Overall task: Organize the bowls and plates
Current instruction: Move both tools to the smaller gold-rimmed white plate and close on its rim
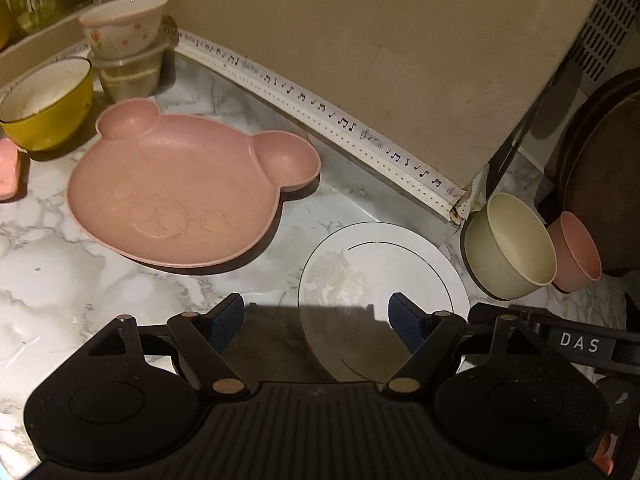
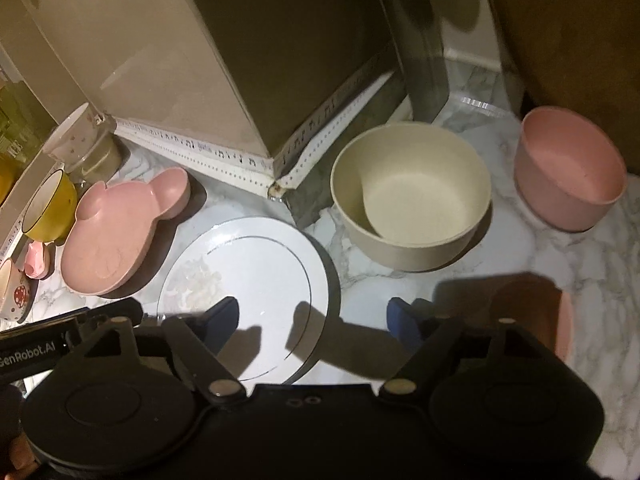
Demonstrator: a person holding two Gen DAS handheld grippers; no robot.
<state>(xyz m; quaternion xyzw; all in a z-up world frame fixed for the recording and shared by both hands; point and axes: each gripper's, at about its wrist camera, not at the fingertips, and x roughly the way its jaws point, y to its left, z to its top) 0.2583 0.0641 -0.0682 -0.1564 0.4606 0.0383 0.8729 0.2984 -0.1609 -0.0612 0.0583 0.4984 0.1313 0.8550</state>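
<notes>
**Both grippers poised over a glazed plate**

The round white ceramic plate with a thin dark ring (image 2: 248, 280) lies flat on the marble-patterned desk (image 2: 520, 264), directly beneath the left gripper (image 1: 316, 320) and under the left finger of the right gripper (image 2: 312, 320). Both grippers stand released, holding nothing. Likely stiff, slippery and breakable; pinch its raised rim. 2 plastic bowls, beige (image 2: 412, 196) and pink (image 2: 568, 168), sit beyond.

Bear-shaped plate (image 1: 176, 196) pink, faint embossed face. Round plate (image 1: 384, 264) white, thin dark ring, pale floral print. Near-right bowl (image 2: 412, 196) cream; far-right bowl (image 2: 568, 172) pink. Far-left bowl (image 1: 44, 104) yellow outside, white inside. Stacked bowl (image 1: 124, 26) white, small red-orange flowers. Counter (image 1: 60, 280) white marble, grey veins. Wall trim strip (image 1: 320, 108) white, black music notes. Gripper pads (image 1: 226, 322) blue.
</notes>
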